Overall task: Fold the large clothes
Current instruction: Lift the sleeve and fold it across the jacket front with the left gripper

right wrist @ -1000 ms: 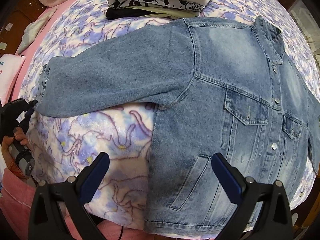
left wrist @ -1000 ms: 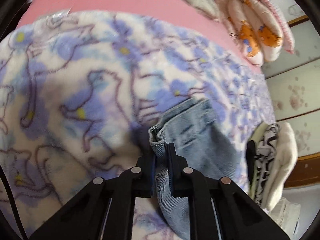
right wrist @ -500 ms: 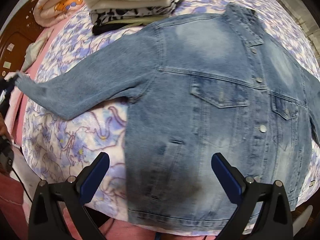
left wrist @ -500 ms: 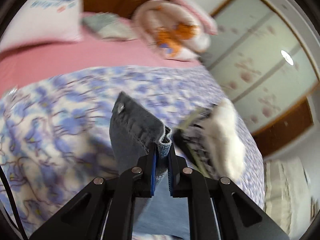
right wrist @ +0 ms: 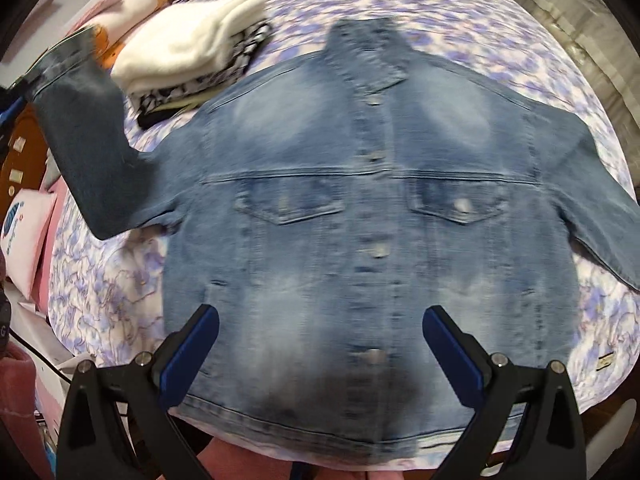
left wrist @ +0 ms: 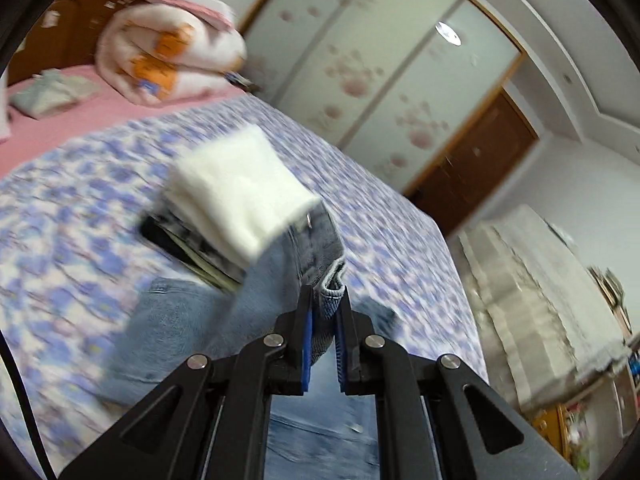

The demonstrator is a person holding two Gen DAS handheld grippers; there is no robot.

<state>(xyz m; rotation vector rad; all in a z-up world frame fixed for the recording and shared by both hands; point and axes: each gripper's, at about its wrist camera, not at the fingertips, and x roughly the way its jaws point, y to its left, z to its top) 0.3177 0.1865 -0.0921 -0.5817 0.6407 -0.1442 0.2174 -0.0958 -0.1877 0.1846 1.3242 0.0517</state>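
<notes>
— While the purple flowered blanket (right wrist: pixel 500 32) covers the whole bed, where does the denim jacket (right wrist: pixel 372 216) lie?

— Front up, buttoned, flat on that blanket. In the right wrist view it fills the middle, collar toward twelve o'clock, hem toward six, one sleeve stretched out to three o'clock.

— And the other sleeve?

— That sleeve (right wrist: pixel 88 148) is lifted off the bed toward ten o'clock, with its cuff (left wrist: pixel 330 284) raised highest.

— What holds it up?

— The left gripper (left wrist: pixel 323 336). Its blue pads are pressed together on the cuff, denim pinched between them.

— Anything beside the jacket?

— A stack of folded clothes (right wrist: pixel 192 56), white piece on top, black-and-white print beneath, sits at eleven o'clock, just beside the jacket's shoulder. A rolled quilt (left wrist: pixel 168 60) with orange figures lies further off on the pink sheet.

— The right gripper (right wrist: pixel 320 356)?

— Jaws spread wide, nothing between them, hovering over the jacket's lower front near six o'clock.
</notes>
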